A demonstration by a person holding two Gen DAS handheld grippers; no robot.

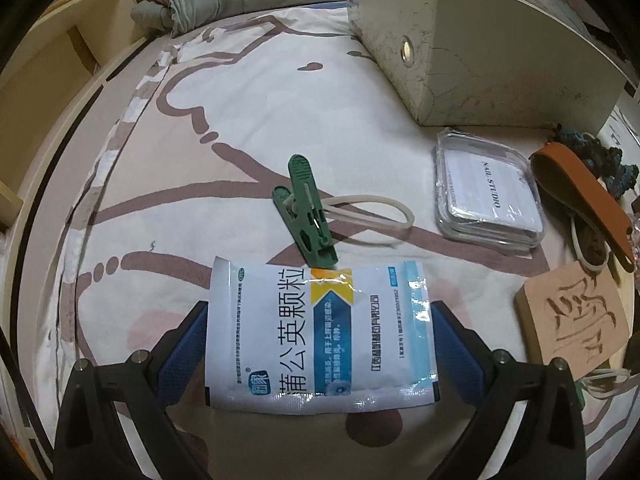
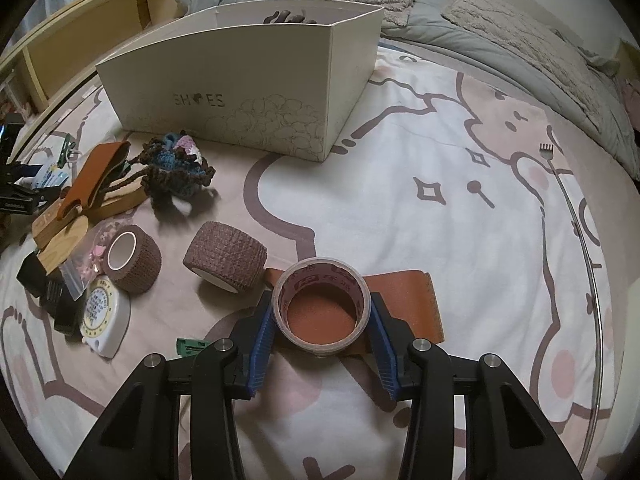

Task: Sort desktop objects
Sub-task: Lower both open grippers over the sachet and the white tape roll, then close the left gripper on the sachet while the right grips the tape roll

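In the left wrist view my left gripper (image 1: pixel 319 334) is shut on a white and blue medicine sachet (image 1: pixel 320 332), its blue pads against both side edges. A green clip (image 1: pixel 308 212) lies just beyond it. In the right wrist view my right gripper (image 2: pixel 322 314) is shut on a roll of brown packing tape (image 2: pixel 321 306), which stands on a brown leather piece (image 2: pixel 404 300). The white shoe box (image 2: pixel 240 88) stands at the back; it also shows in the left wrist view (image 1: pixel 480 52).
Two brown bandage rolls (image 2: pixel 226 256), a tape measure (image 2: pixel 100 312), a crocheted pouch (image 2: pixel 176 168), wooden blocks and a leather strap (image 2: pixel 92 176) lie left. A clear nail case (image 1: pixel 488 192) and carved wood block (image 1: pixel 572 316) lie right of the sachet. A metal rod (image 2: pixel 568 200) lies far right.
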